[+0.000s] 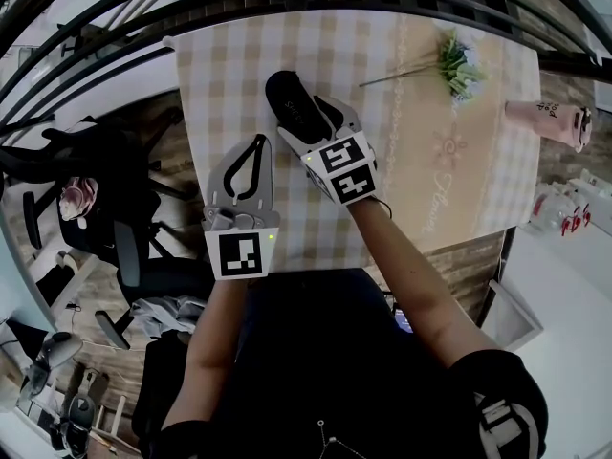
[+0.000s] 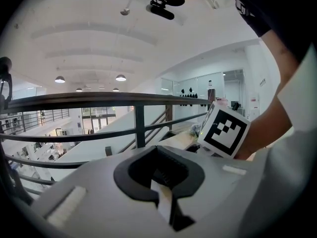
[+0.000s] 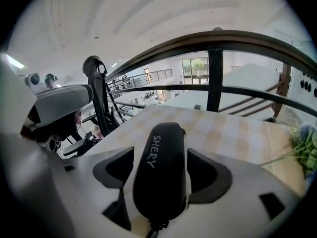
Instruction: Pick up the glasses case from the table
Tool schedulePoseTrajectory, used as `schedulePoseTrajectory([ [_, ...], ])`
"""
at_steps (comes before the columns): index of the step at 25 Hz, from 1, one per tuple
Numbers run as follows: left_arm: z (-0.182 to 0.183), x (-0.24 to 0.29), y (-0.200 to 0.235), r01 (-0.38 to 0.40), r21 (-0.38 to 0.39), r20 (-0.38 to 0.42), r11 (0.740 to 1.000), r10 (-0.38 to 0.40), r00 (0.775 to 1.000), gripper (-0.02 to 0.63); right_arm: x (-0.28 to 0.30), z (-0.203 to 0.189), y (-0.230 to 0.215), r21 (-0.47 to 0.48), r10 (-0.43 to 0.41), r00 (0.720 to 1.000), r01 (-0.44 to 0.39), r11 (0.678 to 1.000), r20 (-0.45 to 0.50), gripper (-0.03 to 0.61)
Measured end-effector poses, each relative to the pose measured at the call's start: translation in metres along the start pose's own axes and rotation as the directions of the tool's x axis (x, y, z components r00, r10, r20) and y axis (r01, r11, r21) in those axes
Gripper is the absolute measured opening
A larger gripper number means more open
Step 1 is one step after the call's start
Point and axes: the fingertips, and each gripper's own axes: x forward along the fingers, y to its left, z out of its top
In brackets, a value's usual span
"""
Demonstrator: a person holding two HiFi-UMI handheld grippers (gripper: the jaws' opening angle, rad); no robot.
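Jaws of your right tongs (image 1: 311, 124) stood wide apart and straddled the glasses case (image 1: 290, 103), which lay flat on the checked table (image 1: 229, 75). Your right gripper view showed the black case (image 3: 161, 172) running lengthwise down the middle of the right tongs (image 3: 161, 152). Its near end, with the zip pull, sat deep between the two dark pads, and its far end reached out past the tips. A sliver of gap showed between the case and the pad on that view's left. On the other side the pad lay close against the case, and I could not tell whether it touched. White lettering ran along the case's top.

Your left tongs (image 1: 256, 146) hung just to the left of the right pair, over the near part of the table. Their jaws were drawn together at the tips around an empty loop. Your left gripper view showed that same closed ring (image 2: 159, 152) with nothing in it, and the right pair's marker cube (image 2: 224, 132) just to its right.

Well to the right of your right tongs lay a sprig of flowers (image 1: 457, 65), and farther right still a pink bottle (image 1: 550, 120). Beyond both pairs of tips ran a dark railing (image 3: 215, 73).
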Motion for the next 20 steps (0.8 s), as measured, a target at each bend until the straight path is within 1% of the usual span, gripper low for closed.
schedulePoseTrajectory([
  [7,-0.002,0.0,0.001,-0.005,-0.022,0.001,1.0,0.005,1.0,0.012,0.009,-0.014,-0.001,0.024,-0.009,0.997,0.011,1.0,-0.08,0.308],
  [13,-0.004,-0.001,0.001,-0.006,-0.023,-0.006,1.0,0.006,1.0,0.012,0.014,-0.017,-0.001,0.023,-0.024,0.992,0.026,0.999,-0.121,0.308],
  [17,-0.005,-0.001,0.002,-0.009,-0.028,-0.008,1.0,0.009,1.0,0.012,0.013,-0.017,-0.002,0.013,-0.036,0.992,0.038,0.999,-0.12,0.308],
  [20,-0.005,-0.002,0.001,-0.01,-0.031,-0.011,0.999,0.01,1.0,0.012,0.011,-0.014,-0.003,-0.016,-0.051,0.993,0.049,0.999,-0.107,0.308],
])
